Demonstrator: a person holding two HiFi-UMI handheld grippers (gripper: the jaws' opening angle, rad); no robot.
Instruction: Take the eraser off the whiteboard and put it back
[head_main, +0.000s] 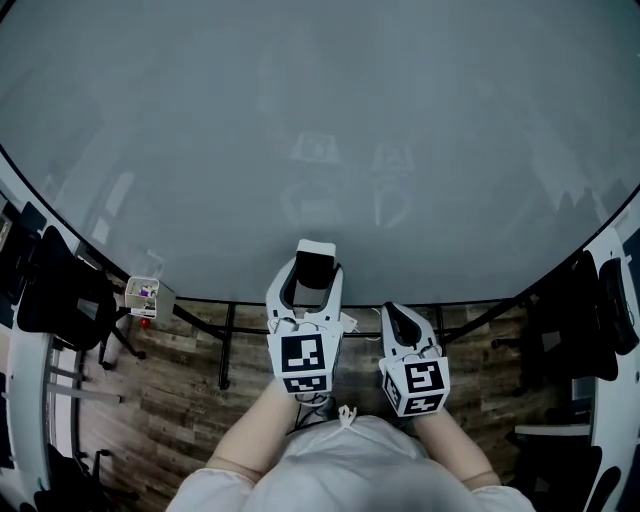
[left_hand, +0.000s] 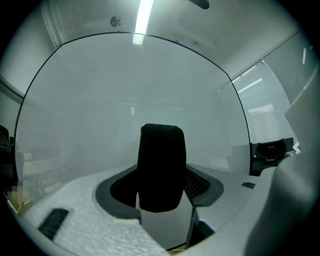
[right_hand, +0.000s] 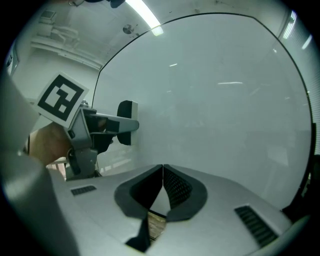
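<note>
The eraser (head_main: 317, 262), white on its back with a black felt face, sits between the jaws of my left gripper (head_main: 305, 268), which is shut on it. It is held level in front of the lower edge of the large whiteboard (head_main: 320, 130). In the left gripper view the black eraser (left_hand: 161, 167) fills the gap between the pads, with the whiteboard (left_hand: 125, 100) right behind it. The right gripper view shows the eraser (right_hand: 127, 122) close to the whiteboard (right_hand: 220, 100); I cannot tell whether they touch. My right gripper (head_main: 400, 318) hangs beside it to the right, its jaws together (right_hand: 162, 172) and holding nothing.
A small box with markers (head_main: 148, 295) hangs at the board's lower left. Black office chairs stand at the left (head_main: 55, 290) and right (head_main: 590, 320). The board's black stand legs (head_main: 228, 345) run over a wooden floor below.
</note>
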